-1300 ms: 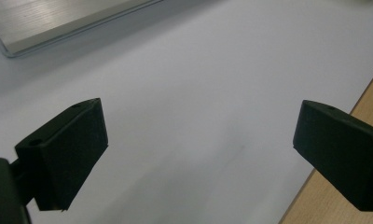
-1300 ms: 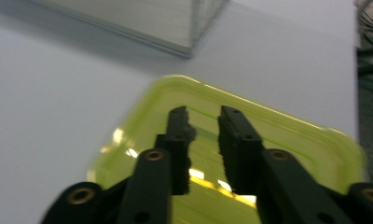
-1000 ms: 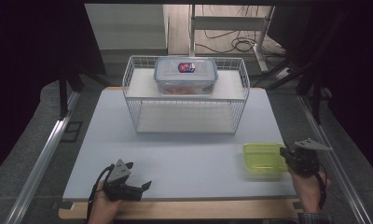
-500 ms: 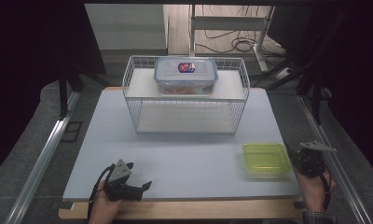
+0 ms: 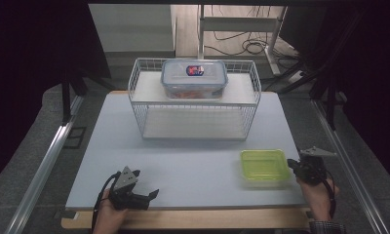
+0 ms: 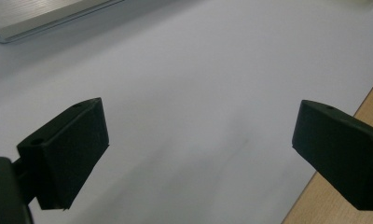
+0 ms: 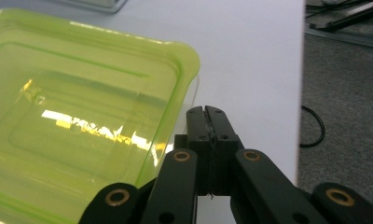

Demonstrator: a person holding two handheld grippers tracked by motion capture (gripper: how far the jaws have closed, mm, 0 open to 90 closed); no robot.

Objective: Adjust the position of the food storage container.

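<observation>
A lime-green shallow container [image 5: 263, 165] lies on the white table [image 5: 193, 161] at the front right. My right gripper [image 5: 294, 165] sits just right of it, jaws shut with nothing between them. In the right gripper view the closed fingertips [image 7: 206, 116] lie beside the rounded corner of the green container [image 7: 77, 116], close to its rim. My left gripper [image 5: 144, 184] rests at the front left with its jaws spread wide. They stand open over bare table in the left gripper view [image 6: 198, 149].
A white wire basket rack [image 5: 195, 124] stands at the back middle. On its upper shelf sits a clear lidded food box [image 5: 194, 78] with a blue rim. The table's wooden front edge [image 5: 183, 219] runs below both hands. Metal rails flank the table.
The right gripper has shifted a little to the left, and the green container seems to have slid left with it. The left gripper has stayed put.
</observation>
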